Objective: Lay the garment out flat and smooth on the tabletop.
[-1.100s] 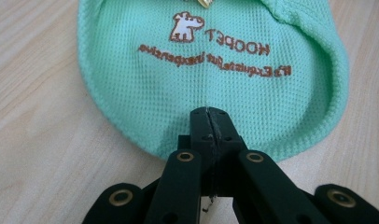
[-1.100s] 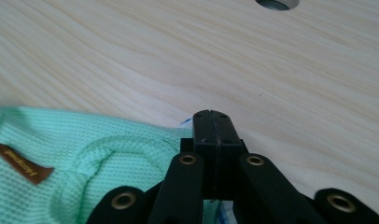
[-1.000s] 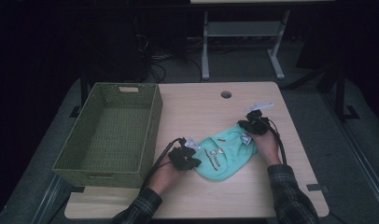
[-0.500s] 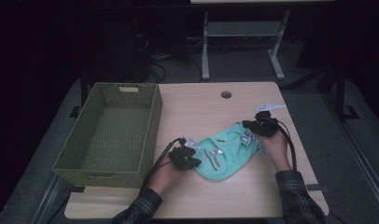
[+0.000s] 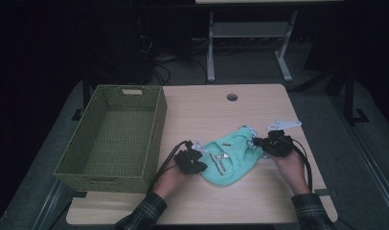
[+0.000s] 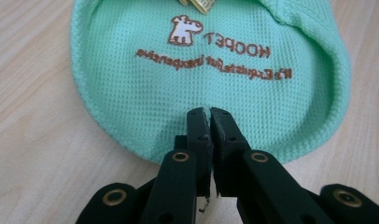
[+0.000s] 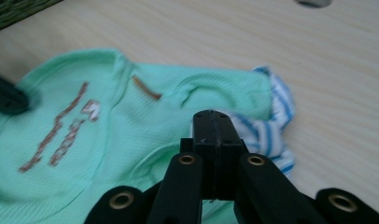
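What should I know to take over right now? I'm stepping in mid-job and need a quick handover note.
Left gripper: shut on the hem of the green garment.
Right gripper: shut on the garment's other end, by its blue-striped trim.
The garment lies on the table, spread between both grippers, right of the basket.
Done: both ends gripped.
Left: probably fold or lift it, perhaps into the basket; nothing lies in the basket yet.
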Demonstrator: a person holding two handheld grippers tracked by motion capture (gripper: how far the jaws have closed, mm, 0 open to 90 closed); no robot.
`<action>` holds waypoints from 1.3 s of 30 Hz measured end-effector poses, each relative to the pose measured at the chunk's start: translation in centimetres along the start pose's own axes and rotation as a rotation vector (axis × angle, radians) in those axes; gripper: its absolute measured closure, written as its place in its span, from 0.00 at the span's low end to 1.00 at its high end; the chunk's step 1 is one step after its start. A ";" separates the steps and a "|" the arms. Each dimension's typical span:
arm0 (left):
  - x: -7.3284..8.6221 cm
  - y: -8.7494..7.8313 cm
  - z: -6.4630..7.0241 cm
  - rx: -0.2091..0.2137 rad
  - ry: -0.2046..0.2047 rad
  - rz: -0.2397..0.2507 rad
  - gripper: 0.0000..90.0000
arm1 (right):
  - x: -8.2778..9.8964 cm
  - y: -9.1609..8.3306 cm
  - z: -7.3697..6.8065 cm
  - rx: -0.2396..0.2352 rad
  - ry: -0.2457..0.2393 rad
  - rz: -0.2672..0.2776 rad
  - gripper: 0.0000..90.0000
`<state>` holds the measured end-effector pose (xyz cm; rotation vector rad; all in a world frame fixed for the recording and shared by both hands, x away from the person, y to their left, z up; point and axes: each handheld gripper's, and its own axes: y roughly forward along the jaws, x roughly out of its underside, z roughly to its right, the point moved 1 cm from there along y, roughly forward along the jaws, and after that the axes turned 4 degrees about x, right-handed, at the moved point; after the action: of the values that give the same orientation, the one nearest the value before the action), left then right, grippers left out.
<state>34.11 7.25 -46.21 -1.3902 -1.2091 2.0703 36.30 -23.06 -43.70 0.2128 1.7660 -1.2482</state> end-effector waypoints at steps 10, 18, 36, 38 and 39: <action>-2.6 -1.0 -0.9 -0.014 -0.004 0.072 1.00 | 2.2 -0.7 -2.9 -0.064 -0.027 -0.024 1.00; -5.6 -1.1 -2.7 -0.061 -0.008 0.131 0.99 | 3.9 -0.6 -4.8 -0.105 -0.033 -0.055 1.00; -9.5 5.2 -5.6 -0.063 0.015 0.018 1.00 | 4.9 0.6 -6.3 -0.107 -0.107 -0.132 1.00; -9.4 5.5 -5.7 -0.066 0.022 -0.006 0.99 | 4.8 0.6 -6.4 -0.106 -0.117 -0.129 1.00; -9.3 5.6 -5.8 -0.063 0.022 0.000 1.00 | 4.8 0.6 -6.3 -0.106 -0.118 -0.128 1.00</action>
<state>44.19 0.25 -46.32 -1.4370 -1.2753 2.0277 30.34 -19.28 -47.46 -0.0353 1.7593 -1.2275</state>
